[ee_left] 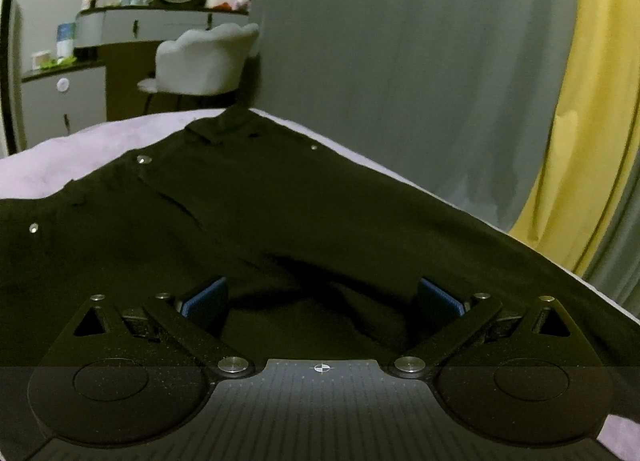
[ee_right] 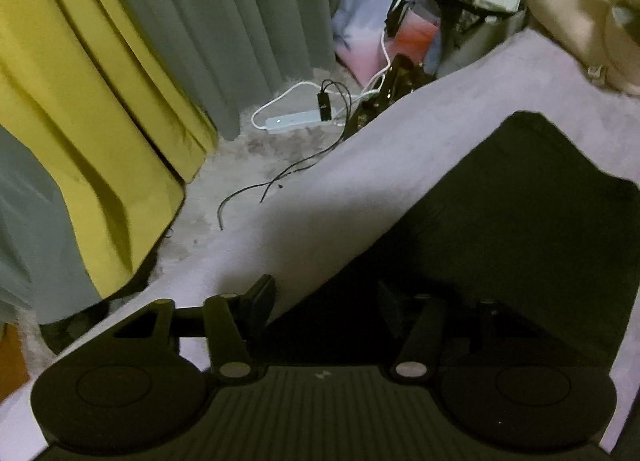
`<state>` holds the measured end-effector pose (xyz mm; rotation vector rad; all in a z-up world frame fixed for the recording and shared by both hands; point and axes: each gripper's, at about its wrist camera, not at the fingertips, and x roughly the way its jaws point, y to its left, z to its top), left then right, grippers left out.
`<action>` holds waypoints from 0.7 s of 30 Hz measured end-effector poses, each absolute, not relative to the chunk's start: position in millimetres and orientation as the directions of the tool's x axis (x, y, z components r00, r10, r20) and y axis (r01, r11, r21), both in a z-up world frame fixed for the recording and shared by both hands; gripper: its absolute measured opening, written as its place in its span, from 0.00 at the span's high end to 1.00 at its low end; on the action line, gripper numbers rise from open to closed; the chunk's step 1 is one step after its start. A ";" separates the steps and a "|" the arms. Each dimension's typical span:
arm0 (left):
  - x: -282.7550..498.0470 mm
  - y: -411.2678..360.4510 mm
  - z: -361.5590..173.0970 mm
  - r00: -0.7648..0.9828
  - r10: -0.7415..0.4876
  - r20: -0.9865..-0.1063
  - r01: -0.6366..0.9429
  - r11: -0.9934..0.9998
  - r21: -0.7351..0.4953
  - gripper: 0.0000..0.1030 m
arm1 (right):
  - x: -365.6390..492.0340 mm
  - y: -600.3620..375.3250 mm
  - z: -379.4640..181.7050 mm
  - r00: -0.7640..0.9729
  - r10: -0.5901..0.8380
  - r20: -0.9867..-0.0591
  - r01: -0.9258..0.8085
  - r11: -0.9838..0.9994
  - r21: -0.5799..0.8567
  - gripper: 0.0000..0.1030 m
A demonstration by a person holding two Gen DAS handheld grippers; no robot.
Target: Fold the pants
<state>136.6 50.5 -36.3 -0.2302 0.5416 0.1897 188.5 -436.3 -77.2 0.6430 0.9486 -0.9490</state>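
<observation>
Pants [ee_left: 280,213], black and spread flat, fill the lower half of the left wrist view, lying on a pale lilac bed cover [ee_left: 80,149] with the waistband end up toward the centre top, where a metal button [ee_left: 142,159] and rivets catch the light. Left gripper [ee_left: 320,297] sits low over the cloth near the bottom of the frame, jaws spread wide, blue pads [ee_left: 208,295] apart with nothing between them. Over in the right wrist view the same dark cloth [ee_right: 520,229] takes the lower right, its edge running diagonally against the cover [ee_right: 320,213]. Right gripper [ee_right: 324,301] straddles that edge, one finger over the cover, the other over the fabric, jaws parted and not pinching anything.

Handling, as I read it: this looks like denim or heavy twill, so soft and limp but with some weight, likely to sag and drag on the plush cover instead of sliding cleanly. Not fragile, not slippery. Best holds would be the thick waistband or a hem or side seam, pinching both layers at an edge, one claw at each corner, so the fold line stays straight.
</observation>
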 end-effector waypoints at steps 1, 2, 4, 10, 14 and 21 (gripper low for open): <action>136.4 50.2 -36.4 0.838 0.120 -0.533 -0.243 0.956 -0.166 0.00 | 187.3 -437.9 -78.2 0.257 -0.392 -0.883 0.884 0.465 0.050 0.65; 136.3 50.3 -36.6 0.835 0.120 -0.537 -0.245 0.955 -0.167 0.00 | 184.3 -437.9 -78.5 0.265 -0.399 -0.878 0.877 0.479 0.047 0.68; 138.2 49.8 -39.0 0.827 0.121 -0.548 -0.245 0.957 -0.158 0.00 | 180.1 -441.3 -79.7 0.292 -0.391 -0.873 0.858 0.510 0.059 0.80; 136.0 49.9 -37.4 0.832 0.158 -0.532 -0.267 0.954 -0.134 0.00 | 123.0 -444.9 -40.3 0.519 -0.283 -0.807 0.764 0.578 0.288 0.98; 136.0 52.7 -36.1 0.838 0.151 -0.524 -0.267 0.951 -0.155 0.00 | 20.5 -412.6 -10.2 0.695 -0.240 -0.678 0.656 0.597 0.462 0.99; 133.5 51.7 -25.3 0.863 0.063 -0.501 -0.185 0.962 -0.198 0.00 | -111.1 -352.6 -53.4 0.671 -0.196 -0.715 0.671 0.571 0.473 1.00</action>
